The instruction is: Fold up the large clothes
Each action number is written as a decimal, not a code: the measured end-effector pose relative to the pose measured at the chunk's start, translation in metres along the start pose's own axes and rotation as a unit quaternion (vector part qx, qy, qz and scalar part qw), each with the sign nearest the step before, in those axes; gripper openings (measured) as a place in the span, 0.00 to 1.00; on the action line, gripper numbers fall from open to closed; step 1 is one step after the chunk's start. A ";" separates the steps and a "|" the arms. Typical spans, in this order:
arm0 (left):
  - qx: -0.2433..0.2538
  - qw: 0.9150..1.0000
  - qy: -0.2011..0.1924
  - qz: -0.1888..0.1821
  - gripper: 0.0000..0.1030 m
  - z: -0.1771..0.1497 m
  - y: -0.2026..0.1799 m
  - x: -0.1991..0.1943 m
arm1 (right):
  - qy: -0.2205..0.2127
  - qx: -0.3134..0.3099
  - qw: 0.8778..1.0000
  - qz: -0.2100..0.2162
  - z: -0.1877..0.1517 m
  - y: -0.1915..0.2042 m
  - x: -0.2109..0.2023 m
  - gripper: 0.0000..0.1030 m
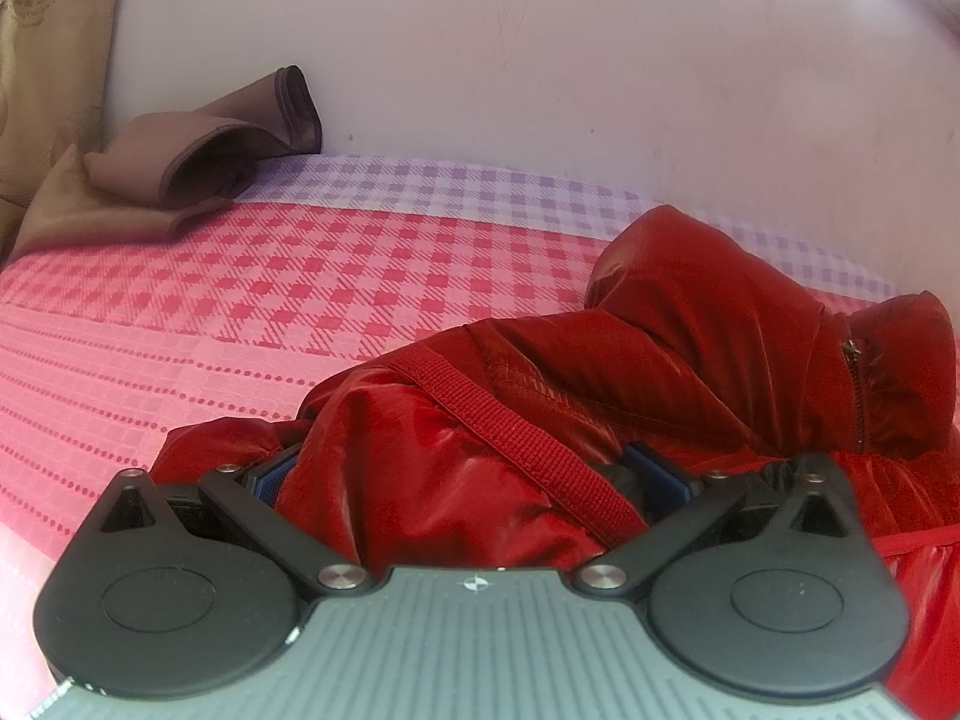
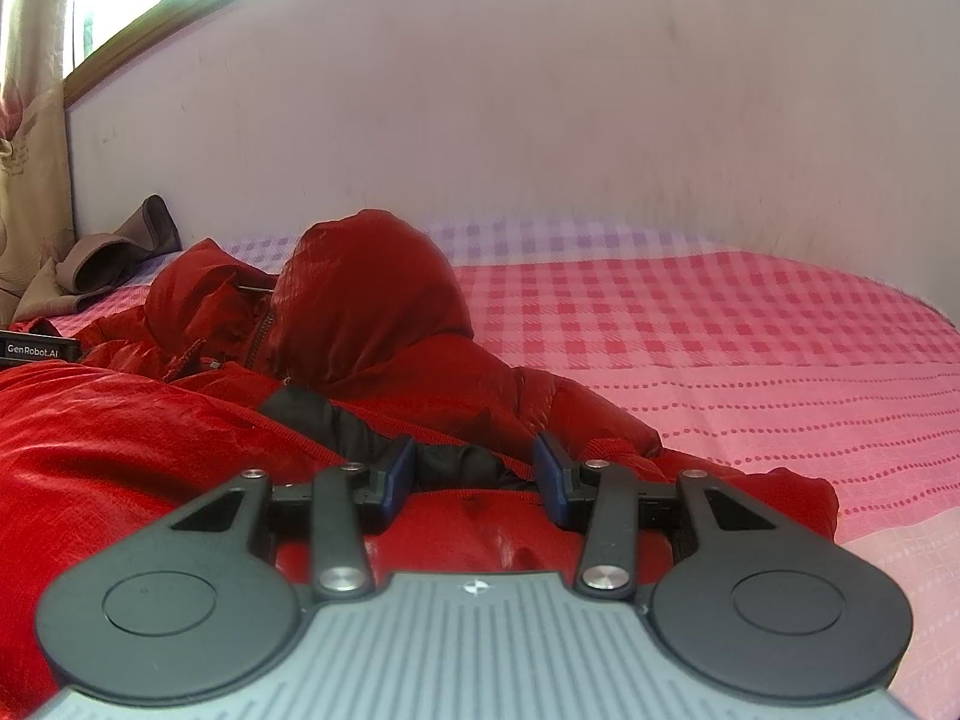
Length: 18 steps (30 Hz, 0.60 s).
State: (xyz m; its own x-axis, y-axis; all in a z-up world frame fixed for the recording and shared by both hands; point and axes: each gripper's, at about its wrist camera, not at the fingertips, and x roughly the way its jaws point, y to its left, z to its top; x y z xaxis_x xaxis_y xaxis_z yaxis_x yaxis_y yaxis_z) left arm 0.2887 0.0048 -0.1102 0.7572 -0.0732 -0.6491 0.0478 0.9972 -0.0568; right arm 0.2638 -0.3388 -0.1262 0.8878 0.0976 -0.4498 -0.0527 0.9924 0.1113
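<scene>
A glossy red padded jacket lies bunched on the pink checked bedsheet. A ribbed red band runs across it and a zip shows at the right. My left gripper is shut on a thick fold of this jacket, and the fabric bulges between its wide-set blue pads. In the right wrist view the jacket's hood rises behind my right gripper. That gripper is shut on a fold of red shell and black lining.
A brown cloth lies crumpled at the bed's far left corner, by a beige curtain. A pale wall runs along the bed's far side. Bare sheet stretches to the right. A black labelled housing shows at the left edge.
</scene>
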 end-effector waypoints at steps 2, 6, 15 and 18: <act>0.000 1.000 0.001 0.000 1.00 0.000 0.000 0.000 | 0.000 0.000 1.000 0.000 0.000 0.000 0.000 0.40; 0.003 1.000 0.005 0.001 1.00 0.002 0.001 0.000 | 0.000 0.000 1.000 0.000 -0.001 0.000 0.000 0.40; 0.008 1.000 0.015 0.006 1.00 0.004 -0.001 0.002 | -0.002 -0.001 1.000 -0.002 -0.001 0.000 0.000 0.41; 0.009 1.000 0.016 0.008 1.00 0.005 -0.002 0.003 | -0.002 -0.001 1.000 -0.002 -0.001 0.000 0.000 0.41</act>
State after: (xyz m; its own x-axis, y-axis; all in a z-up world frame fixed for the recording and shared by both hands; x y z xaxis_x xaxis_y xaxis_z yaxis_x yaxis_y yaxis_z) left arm 0.2936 0.0028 -0.1083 0.7371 -0.0581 -0.6733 0.0487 0.9983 -0.0328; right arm 0.2634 -0.3388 -0.1267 0.8895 0.0937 -0.4472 -0.0507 0.9929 0.1073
